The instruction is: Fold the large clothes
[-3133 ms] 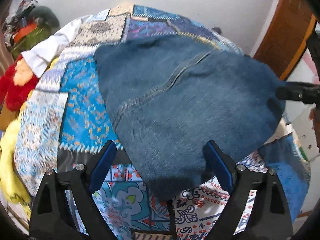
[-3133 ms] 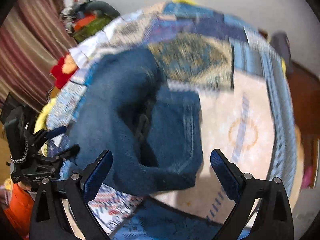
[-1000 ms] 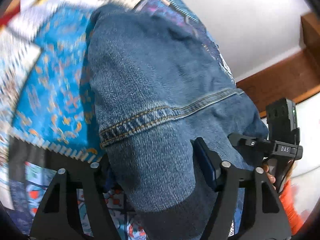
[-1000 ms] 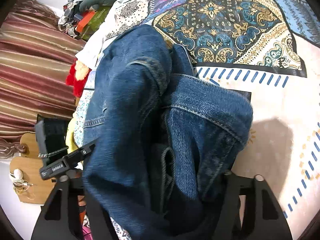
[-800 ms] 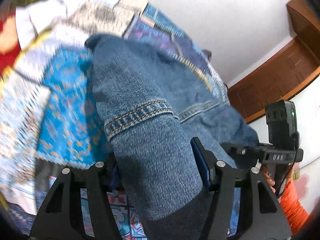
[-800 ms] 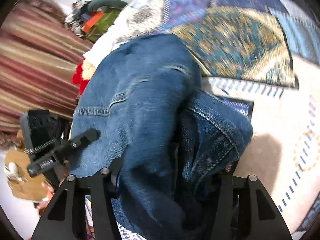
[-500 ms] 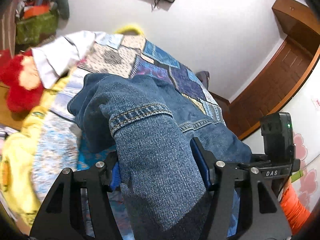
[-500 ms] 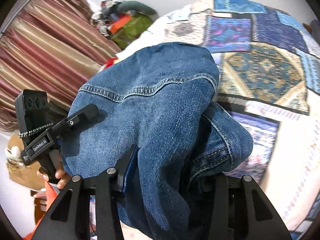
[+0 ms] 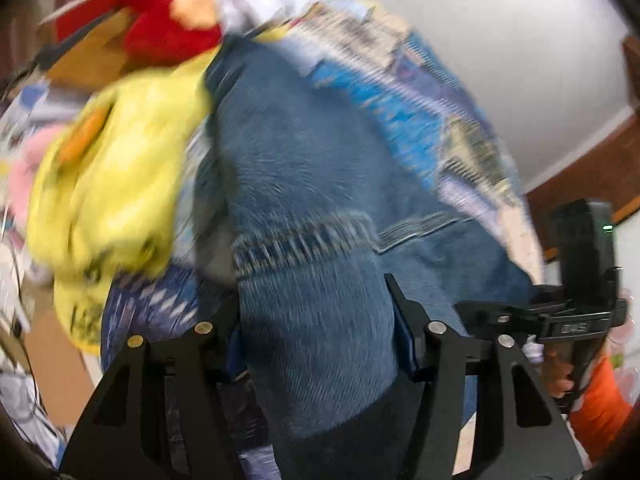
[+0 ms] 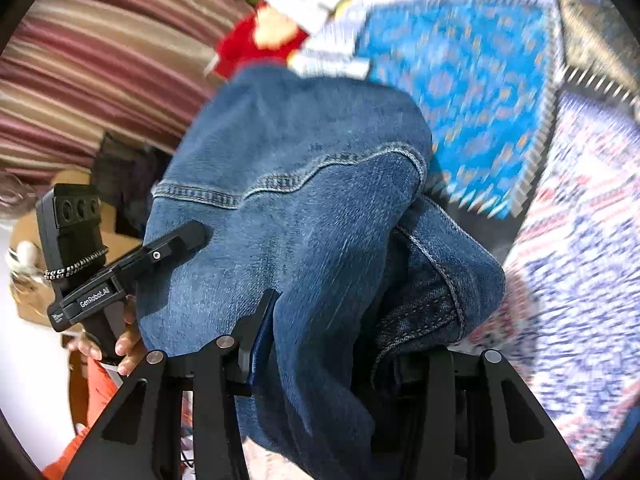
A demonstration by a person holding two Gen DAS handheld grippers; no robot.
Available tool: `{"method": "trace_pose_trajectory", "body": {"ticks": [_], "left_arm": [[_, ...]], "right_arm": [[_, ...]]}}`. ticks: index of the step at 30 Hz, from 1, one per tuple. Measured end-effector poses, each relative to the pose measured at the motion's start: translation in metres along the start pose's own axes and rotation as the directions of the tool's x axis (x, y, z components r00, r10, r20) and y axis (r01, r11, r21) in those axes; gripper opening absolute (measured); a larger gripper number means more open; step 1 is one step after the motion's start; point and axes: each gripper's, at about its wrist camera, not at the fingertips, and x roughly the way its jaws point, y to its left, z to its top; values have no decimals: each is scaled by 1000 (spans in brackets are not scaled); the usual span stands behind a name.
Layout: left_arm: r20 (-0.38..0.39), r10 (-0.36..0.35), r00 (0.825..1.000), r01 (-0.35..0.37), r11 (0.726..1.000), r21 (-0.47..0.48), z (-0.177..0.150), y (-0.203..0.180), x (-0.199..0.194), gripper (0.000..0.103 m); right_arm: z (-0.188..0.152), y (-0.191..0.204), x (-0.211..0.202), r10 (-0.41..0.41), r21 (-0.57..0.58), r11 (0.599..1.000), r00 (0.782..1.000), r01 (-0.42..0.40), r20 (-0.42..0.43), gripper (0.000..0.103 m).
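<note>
Holding one side, the left claw (image 9: 316, 332) pinches a thick bunch of the jeans (image 9: 304, 208). They hang between both claws, lifted over the bed (image 10: 472, 80). On the other side, the right claw (image 10: 340, 344) pinches its own bunch of them. I think the jeans are heavy, soft and floppy, but not slippery. The seams (image 10: 288, 184) look thick, so a good place to grab is right by them, with lots of cloth in each claw.
</note>
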Motion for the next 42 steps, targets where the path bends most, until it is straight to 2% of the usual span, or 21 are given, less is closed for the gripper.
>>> {"method": "trace_pose_trajectory", "body": {"ticks": [2, 5, 7, 9, 11, 13, 15, 19, 22, 24, 26, 29, 30, 32, 33, 34, 35, 36, 38, 39, 42], "left_arm": [[-35, 17, 999, -19, 998, -53, -14, 20, 15, 62], [-36, -8, 999, 3, 992, -129, -33, 40, 22, 68], [-10, -2, 1000, 0, 991, -135, -39, 43, 17, 69], [10, 59, 998, -58, 994, -91, -39, 36, 7, 69], [52, 168, 984, -169, 986, 14, -36, 19, -8, 68], [109, 235, 966, -246, 964, 101, -34, 4, -24, 68], [171, 267, 948, -294, 942, 163, -27, -9, -40, 69], [239, 271, 932, -323, 922, 213, 2, -22, -45, 82], [275, 312, 909, -381, 891, 248, 28, -17, -30, 83], [260, 350, 900, -413, 876, 249, 50, -17, -11, 83], [233, 366, 901, -417, 878, 233, 68, -16, 11, 83], [196, 428, 882, -461, 869, 180, 88, -10, 40, 85], [190, 440, 878, -471, 864, 177, 90, -8, 47, 89], [199, 476, 856, -510, 839, 187, 94, -6, 61, 96], [202, 504, 839, -540, 816, 206, 94, -6, 70, 100], [203, 514, 833, -550, 807, 213, 94, -7, 74, 101], [205, 516, 832, -552, 806, 213, 93, -8, 73, 101], [207, 503, 839, -541, 815, 210, 92, -8, 68, 101], [210, 459, 864, -497, 844, 200, 90, -9, 52, 95], [214, 416, 884, -455, 871, 185, 88, -9, 37, 92], [239, 316, 918, -356, 922, 150, 76, -8, 0, 92]], "right_arm": [[-4, -1, 17, -4, -28, 1000, 1000, 3, -31, 44], [-8, 4, 26, -24, -112, 994, 997, 16, -68, 50], [-9, 12, 24, -78, -170, 983, 994, 65, -75, 61], [-5, 14, 15, -115, -199, 975, 991, 100, -67, 69], [-1, 12, 6, -128, -215, 970, 990, 113, -54, 69], [-1, 10, -12, -147, -228, 964, 989, 139, -19, 69], [2, 10, -27, -153, -227, 962, 988, 153, 17, 69], [12, 25, -59, -191, -253, 940, 968, 228, 163, 70], [30, 37, -68, -187, -270, 929, 950, 253, 249, 70], [41, 45, -60, -187, -277, 924, 943, 264, 274, 70], [50, 50, -42, -196, -304, 912, 944, 275, 267, 70], [58, 43, -1, -278, -345, 875, 936, 339, 217, 69], [59, 35, 11, -311, -354, 863, 931, 361, 193, 69], [56, 16, 21, -319, -344, 866, 931, 362, 176, 69], [56, 7, 20, -299, -327, 882, 939, 340, 168, 69], [58, -2, 17, -279, -302, 900, 947, 315, 157, 70], [60, -10, 13, -256, -270, 919, 956, 287, 143, 70], [62, -16, 7, -237, -237, 935, 963, 263, 131, 70], [62, -17, -4, -231, -205, 945, 964, 254, 132, 70], [61, -15, -9, -231, -203, 945, 962, 257, 145, 70], [63, 1, -27, -220, -216, 941, 955, 262, 198, 70]]}}
